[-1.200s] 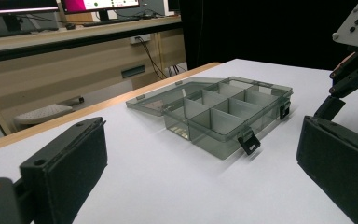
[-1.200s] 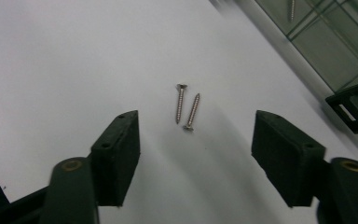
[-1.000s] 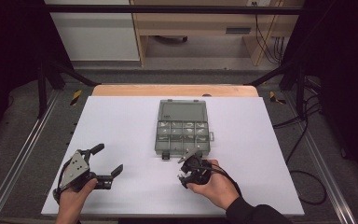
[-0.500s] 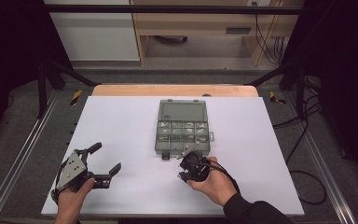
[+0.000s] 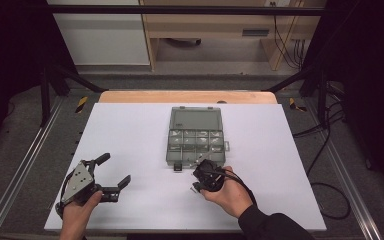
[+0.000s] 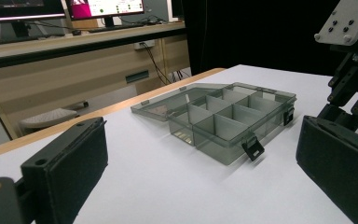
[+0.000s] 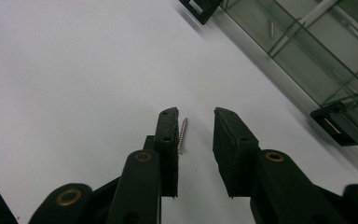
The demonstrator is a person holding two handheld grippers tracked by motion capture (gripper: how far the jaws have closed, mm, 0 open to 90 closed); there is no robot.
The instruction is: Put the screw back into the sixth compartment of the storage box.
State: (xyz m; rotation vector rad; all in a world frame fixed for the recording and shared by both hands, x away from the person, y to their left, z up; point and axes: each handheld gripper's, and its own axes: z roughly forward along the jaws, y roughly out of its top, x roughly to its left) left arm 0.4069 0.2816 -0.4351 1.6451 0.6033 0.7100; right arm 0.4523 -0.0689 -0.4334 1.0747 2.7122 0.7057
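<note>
High view, grippers: we count two; the left gripper [image 5: 111, 172] sits at about 8 o'clock on the white table [image 5: 130, 130] with its jaws spread wide and nothing between them.
High view, right gripper [image 5: 196, 181]: near 6 o'clock, pointed down at the table, just below the box.
High view, box: one clear compartment box [image 5: 196, 136] at the centre, lid open and lying flat toward 12 o'clock.
Left gripper view, box: one box [image 6: 223, 119], two black latches on its near wall (the other gripper stands at 3 o'clock).
Right gripper view, screw: one screw [image 7: 182, 134] lies on the table between the jaws, close by the left pad.
Right gripper view, jaws: they have just been closing to a narrow gap, not pressing the screw yet.
</note>
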